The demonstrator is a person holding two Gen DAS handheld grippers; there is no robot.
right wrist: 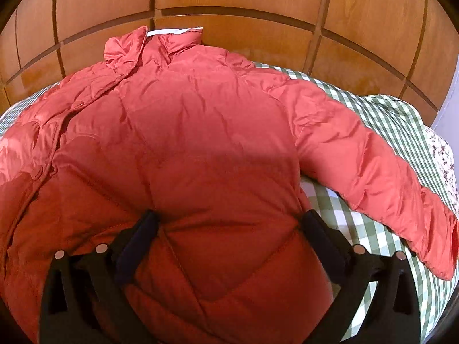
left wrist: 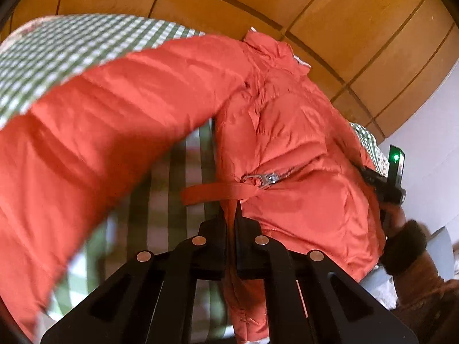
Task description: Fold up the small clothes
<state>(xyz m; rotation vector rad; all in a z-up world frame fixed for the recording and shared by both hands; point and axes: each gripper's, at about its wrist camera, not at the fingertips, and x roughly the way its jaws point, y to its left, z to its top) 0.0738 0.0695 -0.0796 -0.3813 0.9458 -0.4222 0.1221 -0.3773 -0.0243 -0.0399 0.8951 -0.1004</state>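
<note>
An orange-red puffer jacket (right wrist: 200,132) lies spread on a green checked bed cover (right wrist: 373,114), collar toward the wooden wall and one sleeve (right wrist: 373,172) stretched out to the right. My right gripper (right wrist: 229,226) stands wide open over the jacket's lower body, one finger (right wrist: 140,238) on the fabric and the other finger (right wrist: 321,238) at its right edge. In the left wrist view my left gripper (left wrist: 231,226) is shut on a thin fold of the jacket's edge (left wrist: 229,258). This is just below the zipper pull (left wrist: 266,179) and an orange strap (left wrist: 212,193). The other sleeve (left wrist: 100,120) hangs blurred across the left.
A wooden panelled wall (right wrist: 243,5) rises right behind the bed. A floral cloth (right wrist: 441,154) lies at the bed's right end. In the left wrist view a person's hand with a dark furry cuff (left wrist: 407,246) holds the other gripper's body, which shows a green light (left wrist: 396,159).
</note>
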